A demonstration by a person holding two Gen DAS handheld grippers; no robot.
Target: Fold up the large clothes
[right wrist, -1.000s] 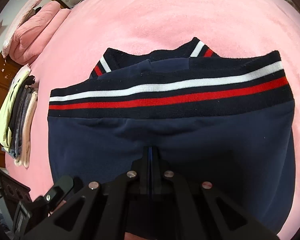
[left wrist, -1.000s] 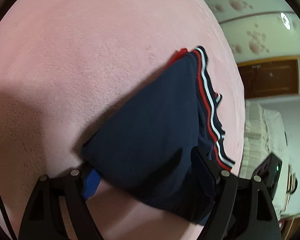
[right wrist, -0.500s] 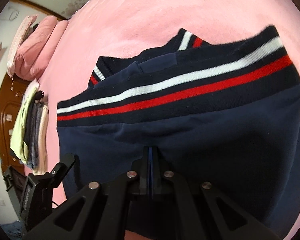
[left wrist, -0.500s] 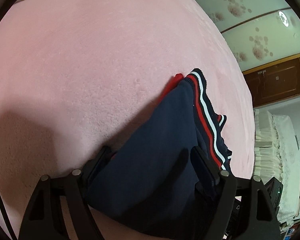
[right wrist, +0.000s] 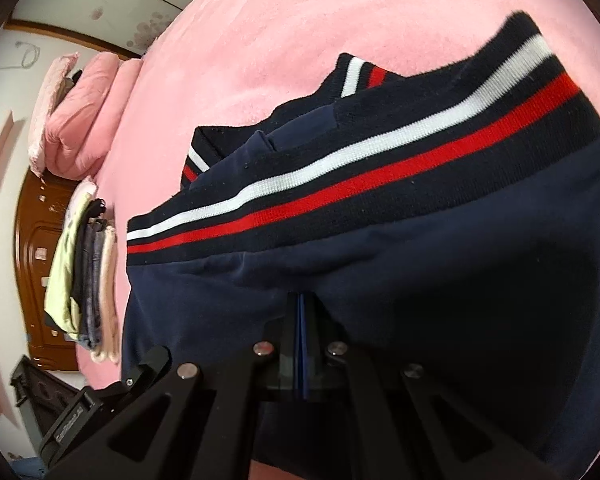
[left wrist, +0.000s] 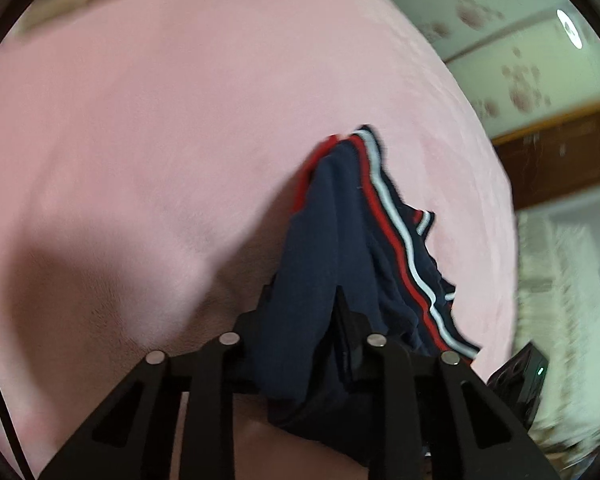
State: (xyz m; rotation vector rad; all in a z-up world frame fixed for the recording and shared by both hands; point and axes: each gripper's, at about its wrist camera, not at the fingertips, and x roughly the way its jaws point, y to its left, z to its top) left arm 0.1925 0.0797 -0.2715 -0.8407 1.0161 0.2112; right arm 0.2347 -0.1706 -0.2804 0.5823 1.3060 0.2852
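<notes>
While both tools clamp navy cloth, the right gripper [right wrist: 301, 320] pinches the sweatshirt [right wrist: 420, 280] between pressed fingers, the left gripper [left wrist: 300, 308] grips a bunched fold, striped hem [right wrist: 340, 188] ahead, pink blanket [left wrist: 160, 140] beyond

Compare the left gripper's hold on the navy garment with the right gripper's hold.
The left gripper has its fingers spread around a thick bunch of the navy garment; the right gripper has its fingers pressed nearly together on a thin layer of it. In the left wrist view the garment hangs narrow and gathered; in the right wrist view it spreads wide, striped band across. Both grip the same garment over the pink blanket.
</notes>
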